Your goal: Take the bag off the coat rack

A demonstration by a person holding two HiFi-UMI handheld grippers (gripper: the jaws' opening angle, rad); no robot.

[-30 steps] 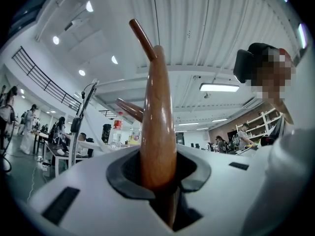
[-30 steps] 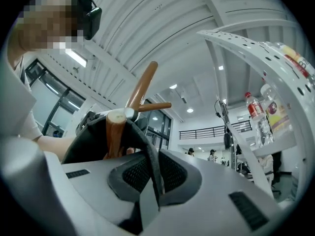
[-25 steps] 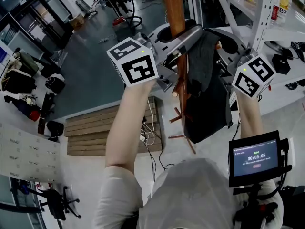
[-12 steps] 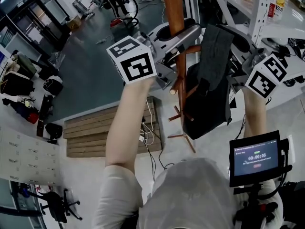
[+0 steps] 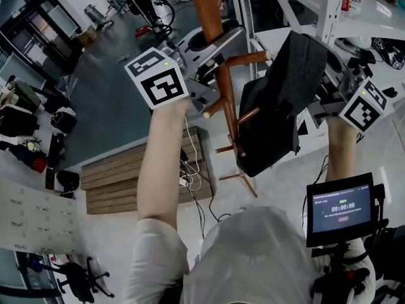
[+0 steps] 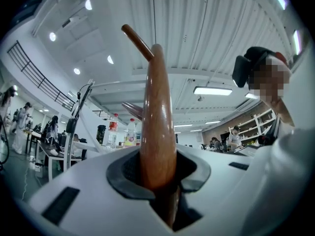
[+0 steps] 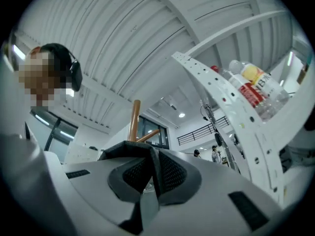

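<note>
The brown wooden coat rack pole (image 5: 231,119) rises through the middle of the head view. My left gripper (image 5: 218,43) is shut on it up high; in the left gripper view the pole (image 6: 157,122) fills the jaws of the left gripper (image 6: 158,181). The dark bag (image 5: 272,125) hangs to the right of the pole, its top flap lifted toward my right gripper (image 5: 323,100). In the right gripper view the right gripper (image 7: 153,181) is closing, its pads pinching the bag's dark strap (image 7: 150,156). The rack top (image 7: 133,119) shows behind it.
Bare wooden pegs (image 5: 247,59) stick out of the pole near the bag. White metal shelving with bottles (image 5: 329,5) stands close on the right. On the floor below lie a wooden pallet (image 5: 126,176) and cables (image 5: 193,182). A small timer screen (image 5: 338,211) sits at chest height.
My right gripper has moved right and outward with the bag's top, swinging the bag up and away from the pole. The left gripper stays clamped on the pole.
</note>
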